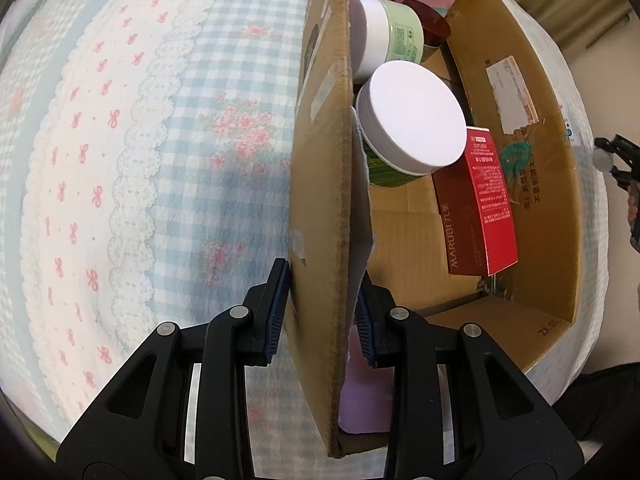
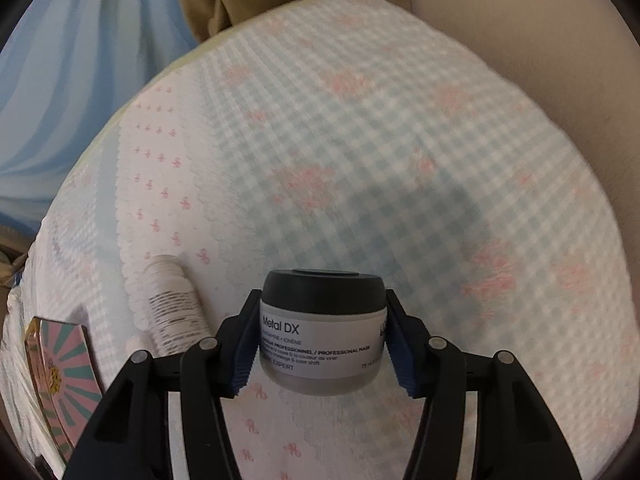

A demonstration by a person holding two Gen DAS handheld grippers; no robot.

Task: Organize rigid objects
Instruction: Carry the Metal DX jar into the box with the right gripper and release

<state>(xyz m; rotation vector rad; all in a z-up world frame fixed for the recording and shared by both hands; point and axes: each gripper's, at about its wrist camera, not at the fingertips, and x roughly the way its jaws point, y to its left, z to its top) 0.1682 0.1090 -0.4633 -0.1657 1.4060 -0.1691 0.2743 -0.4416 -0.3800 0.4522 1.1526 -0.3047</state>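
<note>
My left gripper (image 1: 320, 292) is shut on the near wall of an open cardboard box (image 1: 320, 140), one finger outside and one inside. The box holds a green jar with a white lid (image 1: 412, 116), a second white-lidded jar (image 1: 384, 36), a red carton (image 1: 480, 208) and a dark red lid (image 1: 428, 24). In the right wrist view my right gripper (image 2: 322, 304) is shut on a grey jar with a black lid (image 2: 320, 344), labelled Metal DX. Both pads press its sides and it hangs just above the bedspread (image 2: 360, 160).
A white bottle (image 2: 172, 304) lies on its side on the bedspread, left of the held jar. A pink and teal striped box (image 2: 64, 372) stands at the far left. Something pale purple (image 1: 364, 400) sits in the box's near corner. The checked, flowered bedspread (image 1: 140, 180) stretches left of the box.
</note>
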